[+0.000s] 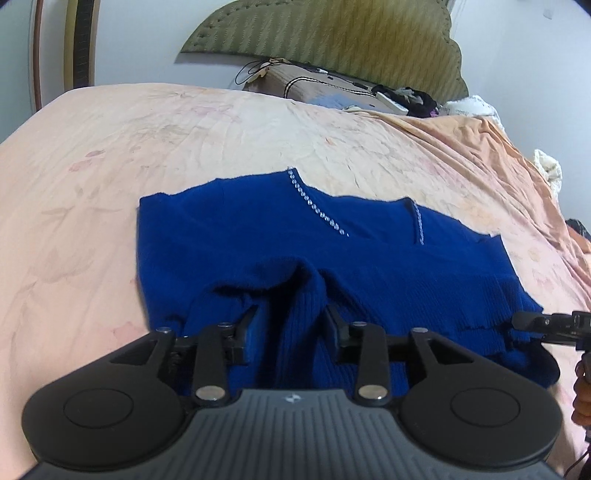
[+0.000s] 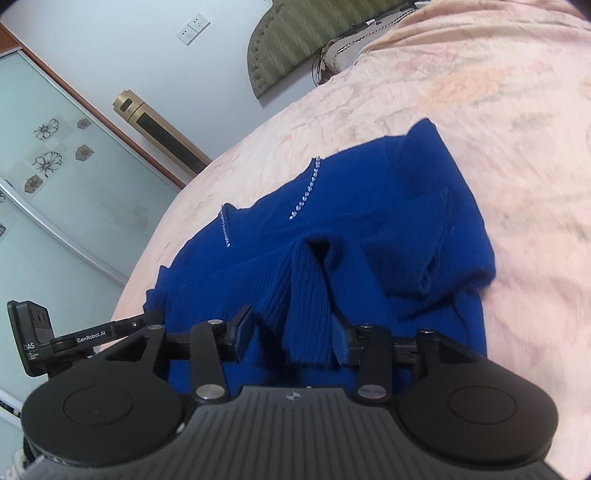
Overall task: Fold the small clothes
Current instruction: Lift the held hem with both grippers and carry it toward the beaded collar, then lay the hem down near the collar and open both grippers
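Note:
A royal-blue knit sweater lies spread on the bed, with a line of rhinestones along its neckline. Its ribbed hem is bunched into a raised fold at the near edge. My left gripper stands open astride that fold, and the left pad is clear of the cloth. In the right wrist view the same sweater lies with one side doubled over. My right gripper is also open, with a ribbed ridge of hem standing loose between its fingers. One of the right gripper's fingers shows at the hem's right end.
A peach floral bedsheet covers the bed around the sweater. A green padded headboard and a pillow with cables and small items are at the far end. A glass wardrobe door and a gold tower unit stand beyond the bed's edge.

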### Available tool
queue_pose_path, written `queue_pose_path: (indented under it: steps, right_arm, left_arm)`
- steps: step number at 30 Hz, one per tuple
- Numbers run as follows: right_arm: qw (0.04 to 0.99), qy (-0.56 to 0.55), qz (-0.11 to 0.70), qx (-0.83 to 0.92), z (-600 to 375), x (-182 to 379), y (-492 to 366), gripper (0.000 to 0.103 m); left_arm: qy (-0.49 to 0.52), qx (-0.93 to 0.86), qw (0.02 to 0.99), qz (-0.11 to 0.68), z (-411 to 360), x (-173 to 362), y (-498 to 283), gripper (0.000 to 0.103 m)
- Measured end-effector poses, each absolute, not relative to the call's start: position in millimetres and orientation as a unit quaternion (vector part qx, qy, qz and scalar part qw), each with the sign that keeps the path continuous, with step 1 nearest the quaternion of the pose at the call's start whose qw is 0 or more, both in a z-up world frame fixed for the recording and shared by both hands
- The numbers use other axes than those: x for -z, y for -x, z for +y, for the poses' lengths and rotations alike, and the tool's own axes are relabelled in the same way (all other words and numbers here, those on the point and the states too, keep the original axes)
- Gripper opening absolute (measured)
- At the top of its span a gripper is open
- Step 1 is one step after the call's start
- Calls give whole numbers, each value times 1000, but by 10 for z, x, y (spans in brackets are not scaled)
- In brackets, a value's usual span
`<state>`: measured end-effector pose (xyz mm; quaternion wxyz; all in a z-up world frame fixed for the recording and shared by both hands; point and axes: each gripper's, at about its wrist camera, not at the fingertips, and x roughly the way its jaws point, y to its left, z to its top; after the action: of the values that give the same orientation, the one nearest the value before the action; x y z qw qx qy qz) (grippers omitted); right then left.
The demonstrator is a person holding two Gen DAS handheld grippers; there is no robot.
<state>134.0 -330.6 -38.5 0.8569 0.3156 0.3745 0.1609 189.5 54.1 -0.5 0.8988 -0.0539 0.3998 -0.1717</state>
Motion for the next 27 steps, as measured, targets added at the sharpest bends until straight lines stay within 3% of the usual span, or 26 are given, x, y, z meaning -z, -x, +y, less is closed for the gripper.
queue_pose_path:
  steps: [2,3,4,5,7,19,27]
  right_arm:
    - [858,-312,374,-161,-3303,394,-1316,47]
    - [859,-310,374,-160,-3299,394,-1315,37]
    - [861,-308,374,-157,-3293,390,-1314,26]
    - [863,-302,374,-154,-3282,381,-1312,21]
    - [869,-294,369,-152,-3265,344,-1302,15]
    - [894,-317,285,-140,-3525,-114,-1392,9]
    - [903,-321,264,-106,-3611,-130,-1710,8]
  left_arm:
    - [42,175,896,407,523,25,-1842,35]
    - [34,173,895,410,511,35,-1819,33]
    - [22,164,895,413,487,41,-1790,28]
    - [12,159,895,416,466,41,-1775,15]
    - [3,158,896,415,436,11,-1740,9]
    - [38,109,931,346,519,-473,-1910,5]
    - [50,84,942,322,460,-659,-2169,5]
